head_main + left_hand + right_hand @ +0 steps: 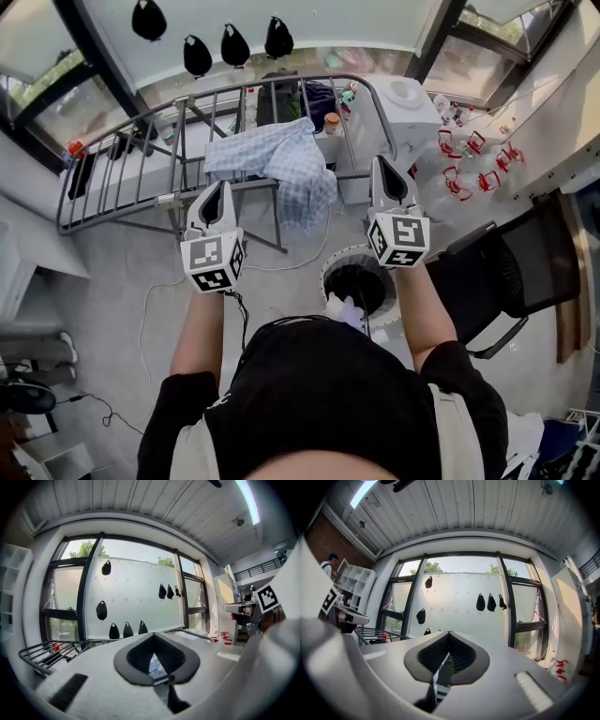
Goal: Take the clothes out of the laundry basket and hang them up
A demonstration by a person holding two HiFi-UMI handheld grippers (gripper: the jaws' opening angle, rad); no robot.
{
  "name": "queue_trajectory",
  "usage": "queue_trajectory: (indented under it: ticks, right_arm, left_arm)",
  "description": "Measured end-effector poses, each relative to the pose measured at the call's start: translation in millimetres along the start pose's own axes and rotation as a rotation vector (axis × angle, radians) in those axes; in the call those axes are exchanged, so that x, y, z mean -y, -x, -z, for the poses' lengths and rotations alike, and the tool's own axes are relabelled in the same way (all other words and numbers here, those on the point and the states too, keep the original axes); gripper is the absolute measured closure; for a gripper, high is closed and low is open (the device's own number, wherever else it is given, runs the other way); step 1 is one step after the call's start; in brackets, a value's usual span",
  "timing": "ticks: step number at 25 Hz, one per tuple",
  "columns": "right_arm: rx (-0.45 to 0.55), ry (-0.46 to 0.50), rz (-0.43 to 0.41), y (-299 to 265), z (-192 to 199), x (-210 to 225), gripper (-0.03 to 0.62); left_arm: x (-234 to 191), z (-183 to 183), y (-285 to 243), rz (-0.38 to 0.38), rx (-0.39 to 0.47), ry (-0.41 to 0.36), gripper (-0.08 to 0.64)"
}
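Across the top rails of a grey metal drying rack, a blue-and-white checked cotton garment lies draped, one end hanging down past the near edge. Below it on the pale floor, just in front of the person's black top, stands the round white laundry basket, dark inside.

The left gripper hovers just below the garment's left corner and the right gripper just beside its right end, neither touching the cloth in the head view. Both point towards the rack and the window. In the left gripper view the jaws of the left gripper are pressed together and grip nothing; only a sliver of pale cloth shows beyond them. The right gripper likewise has its jaws closed on nothing.

Behind the rack stands a white boxy appliance. Red plastic clips lie scattered on the floor to the right, near a black chair. Black teardrop shapes dot the frosted window panel.
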State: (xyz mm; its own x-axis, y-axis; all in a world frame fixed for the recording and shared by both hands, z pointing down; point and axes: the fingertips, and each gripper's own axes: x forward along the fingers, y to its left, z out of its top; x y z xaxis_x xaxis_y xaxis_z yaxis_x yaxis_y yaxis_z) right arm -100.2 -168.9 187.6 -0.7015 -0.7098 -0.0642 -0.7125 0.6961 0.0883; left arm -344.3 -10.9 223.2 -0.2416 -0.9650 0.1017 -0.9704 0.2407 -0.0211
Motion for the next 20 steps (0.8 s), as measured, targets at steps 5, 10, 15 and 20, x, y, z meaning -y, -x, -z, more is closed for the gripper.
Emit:
queue_trajectory:
  ticks: [5,10,15,20]
  right_arm:
    - [-0.023,-0.031,0.006,33.1,13.2,6.2,0.578]
    - [-0.048,-0.031,0.018,55.6,25.9,15.9,0.578]
    - [-0.061,-0.041,0.041,74.0,31.7,25.1,0.578]
    - [-0.095,-0.039,0.093,101.3,43.6,39.5,0.578]
  left_arm:
    - [35.0,12.9,5.2,0.041,-0.026,-0.011,0.563]
    - [63.0,21.4,8.7,0.078,-0.043,-0.025,0.563]
    - [85.9,26.9,9.3,0.128,-0.064,-0.031,0.563]
    - [111.4,36.6,5.0,0.194,-0.096,-0.027,0.563]
